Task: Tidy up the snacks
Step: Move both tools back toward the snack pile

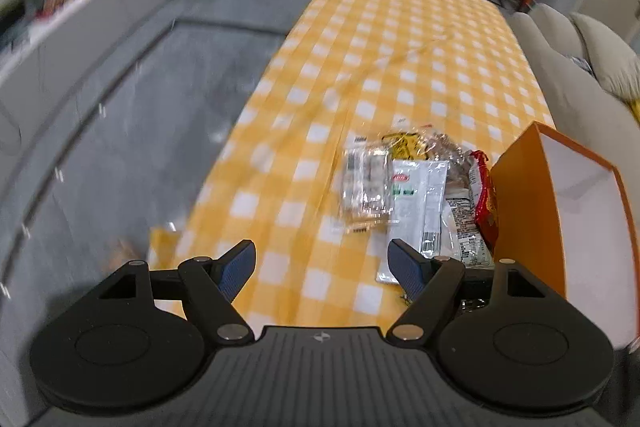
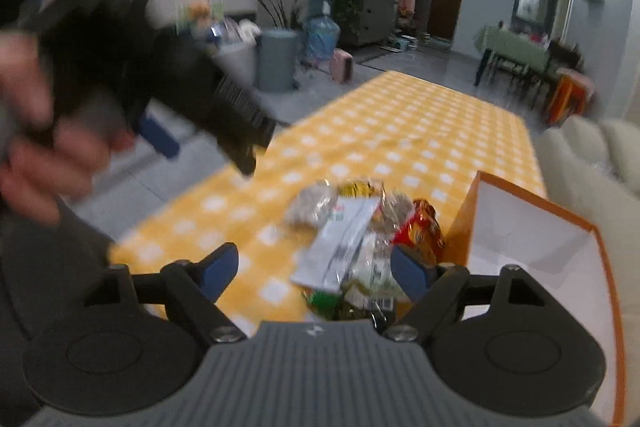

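Left tool (image 1: 322, 265) and right tool (image 2: 314, 269) both gape, empty.

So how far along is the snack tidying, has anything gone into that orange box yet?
Nothing looks done: the orange box shows only bare white inside. Nothing is in hand either; the left tongs and right tongs are both open. The whole pile of snack packets on the checked tablecloth is left to sort.

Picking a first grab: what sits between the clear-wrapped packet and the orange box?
In the left wrist view, a white packet, then a red packet against the orange box, lie right of the clear-wrapped packet. Both views are blurred.
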The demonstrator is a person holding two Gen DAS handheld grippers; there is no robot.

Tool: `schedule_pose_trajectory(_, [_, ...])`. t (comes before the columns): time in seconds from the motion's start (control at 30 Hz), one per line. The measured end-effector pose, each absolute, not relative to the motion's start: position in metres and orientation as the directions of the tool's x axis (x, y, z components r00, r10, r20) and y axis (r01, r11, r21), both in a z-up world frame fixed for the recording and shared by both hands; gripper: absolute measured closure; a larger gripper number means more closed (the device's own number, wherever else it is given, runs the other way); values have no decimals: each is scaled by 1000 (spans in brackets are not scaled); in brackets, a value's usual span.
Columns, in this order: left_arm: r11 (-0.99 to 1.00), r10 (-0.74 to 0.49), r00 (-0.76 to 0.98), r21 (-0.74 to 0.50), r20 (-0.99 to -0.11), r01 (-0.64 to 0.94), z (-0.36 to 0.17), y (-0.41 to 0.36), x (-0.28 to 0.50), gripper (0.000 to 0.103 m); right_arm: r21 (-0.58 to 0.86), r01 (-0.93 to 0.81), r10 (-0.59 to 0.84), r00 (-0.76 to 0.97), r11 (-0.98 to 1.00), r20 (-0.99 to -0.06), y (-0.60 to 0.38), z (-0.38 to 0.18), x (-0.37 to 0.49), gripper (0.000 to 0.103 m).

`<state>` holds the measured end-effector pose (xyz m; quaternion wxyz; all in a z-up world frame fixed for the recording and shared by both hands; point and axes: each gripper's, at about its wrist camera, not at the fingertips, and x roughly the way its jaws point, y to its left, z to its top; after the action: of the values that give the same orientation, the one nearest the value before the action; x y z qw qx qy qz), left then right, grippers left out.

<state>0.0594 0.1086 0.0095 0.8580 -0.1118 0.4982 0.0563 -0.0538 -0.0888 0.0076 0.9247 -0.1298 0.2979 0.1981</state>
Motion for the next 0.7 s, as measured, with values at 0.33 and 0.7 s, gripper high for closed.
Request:
schedule_pose_trajectory(0.33, [953, -113, 440, -223, -891, -205, -13, 117, 71, 15, -418, -231, -101, 765, 879, -636, -49, -90, -31, 24])
schedule_pose_trajectory(0.7, [944, -89, 409, -208, -908, -258, -24, 121, 78, 15, -568, -142, -252, 791, 811, -558, -41, -136, -18, 21])
